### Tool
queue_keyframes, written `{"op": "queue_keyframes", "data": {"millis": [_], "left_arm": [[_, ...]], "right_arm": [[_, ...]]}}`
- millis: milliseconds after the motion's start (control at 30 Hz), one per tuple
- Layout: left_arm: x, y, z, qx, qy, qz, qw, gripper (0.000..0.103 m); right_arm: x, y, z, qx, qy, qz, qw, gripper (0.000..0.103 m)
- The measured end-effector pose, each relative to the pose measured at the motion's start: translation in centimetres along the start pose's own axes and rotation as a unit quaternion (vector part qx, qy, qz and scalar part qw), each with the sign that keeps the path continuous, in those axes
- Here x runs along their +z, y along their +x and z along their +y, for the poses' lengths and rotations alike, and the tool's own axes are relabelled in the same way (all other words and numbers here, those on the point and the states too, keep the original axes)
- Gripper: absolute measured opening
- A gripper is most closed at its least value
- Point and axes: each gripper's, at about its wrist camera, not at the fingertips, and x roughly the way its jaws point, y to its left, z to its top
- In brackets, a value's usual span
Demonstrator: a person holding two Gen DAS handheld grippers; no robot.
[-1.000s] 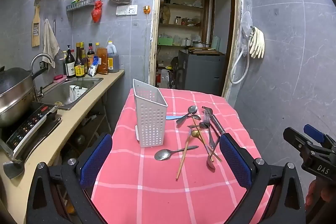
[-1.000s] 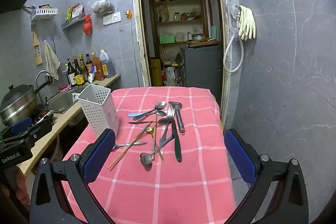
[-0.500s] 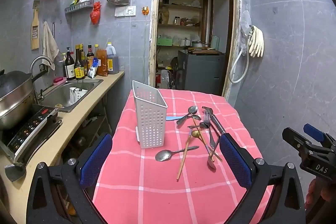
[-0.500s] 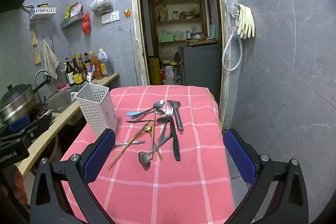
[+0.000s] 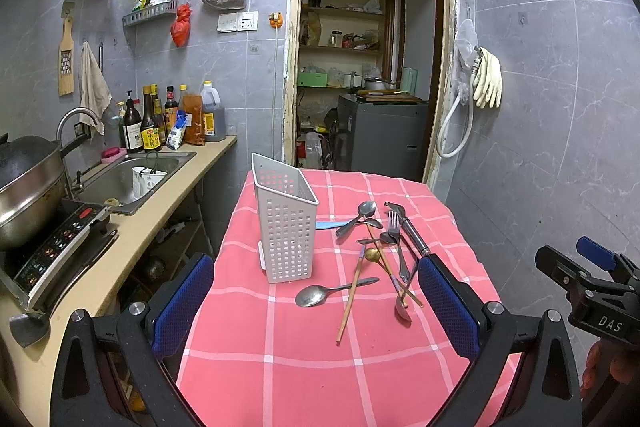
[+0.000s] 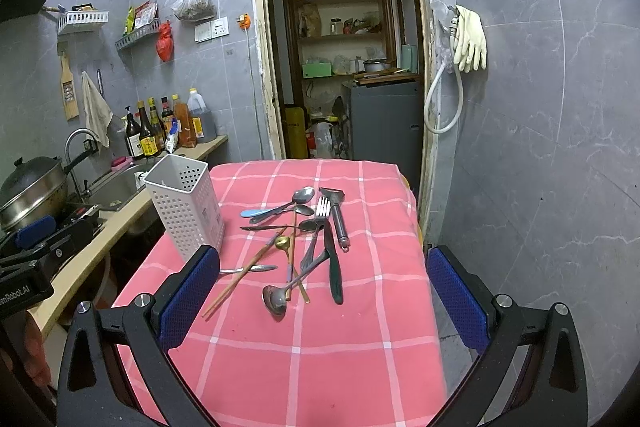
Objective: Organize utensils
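Observation:
A white perforated utensil holder [image 5: 286, 227] [image 6: 185, 205] stands upright and empty on the pink checked tablecloth [image 5: 304, 355] [image 6: 320, 339]. To its right lies a loose pile of utensils [image 5: 380, 251] [image 6: 304, 243]: spoons, a fork [image 6: 322, 207], wooden chopsticks [image 5: 351, 301], a black-handled knife [image 6: 334, 267], a peeler [image 6: 338, 213]. One spoon [image 5: 320, 293] lies apart, nearest the holder. My left gripper [image 5: 316, 301] is open and empty, held above the near part of the table. My right gripper [image 6: 322, 291] is open and empty, short of the pile.
A kitchen counter [image 5: 132, 227] with sink [image 5: 124, 179], bottles, a pot [image 5: 28, 183] and an induction hob [image 5: 52, 251] runs along the left. An open doorway [image 5: 360, 67] lies behind the table. A grey tiled wall stands at the right.
Both grippers have drifted slightly forward toward the table; the utensils and holder have not moved.

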Motion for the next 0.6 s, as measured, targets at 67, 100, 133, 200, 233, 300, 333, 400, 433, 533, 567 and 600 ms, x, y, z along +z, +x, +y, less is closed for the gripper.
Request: {"op": "queue_keyframes", "data": {"millis": [67,100,133,200,233,300,333,400,433,533,567,600], "left_arm": [[0.0,0.02,-0.01,0.001,0.0,0.0,1.0,0.103],[0.0,0.0,-0.01,0.0,0.0,0.0,1.0,0.103],[0.01,0.01,-0.01,0.0,0.0,0.0,1.0,0.103],[0.01,-0.01,-0.02,0.0,0.001,0.001,1.0,0.103],[0.01,-0.01,-0.02,0.0,0.001,0.0,1.0,0.103],[0.01,0.01,-0.02,0.001,0.001,0.0,1.0,0.103],[0.02,0.01,-0.03,0.001,0.001,0.0,1.0,0.103],[0.0,0.0,-0.03,0.001,0.001,0.0,1.0,0.103],[0.0,0.01,-0.04,0.001,0.001,0.0,1.0,0.103],[0.0,-0.01,-0.05,0.002,0.002,0.0,1.0,0.103],[0.01,0.0,-0.03,0.001,0.002,0.001,1.0,0.103],[0.01,0.01,-0.04,0.001,0.001,0.001,1.0,0.103]], "right_arm": [[0.04,0.08,-0.02,0.0,-0.001,0.001,1.0,0.102],[-0.01,0.06,-0.08,0.001,-0.001,0.001,1.0,0.102],[-0.02,0.08,-0.06,0.001,0.0,0.001,1.0,0.102],[0.01,0.03,0.05,0.0,0.0,0.002,1.0,0.102],[0.01,0.03,0.11,0.0,0.0,0.002,1.0,0.102],[-0.01,0.03,0.12,0.0,0.0,0.001,1.0,0.102],[0.01,0.03,0.15,-0.001,0.0,0.002,1.0,0.102],[-0.01,0.03,0.17,0.0,0.0,0.002,1.0,0.102],[-0.06,0.01,0.12,0.001,0.0,0.002,1.0,0.102],[-0.15,-0.03,0.27,-0.001,0.0,0.003,1.0,0.102],[-0.16,0.0,0.24,0.0,0.0,0.002,1.0,0.102],[-0.1,0.03,0.26,0.0,0.0,0.002,1.0,0.102]]}}
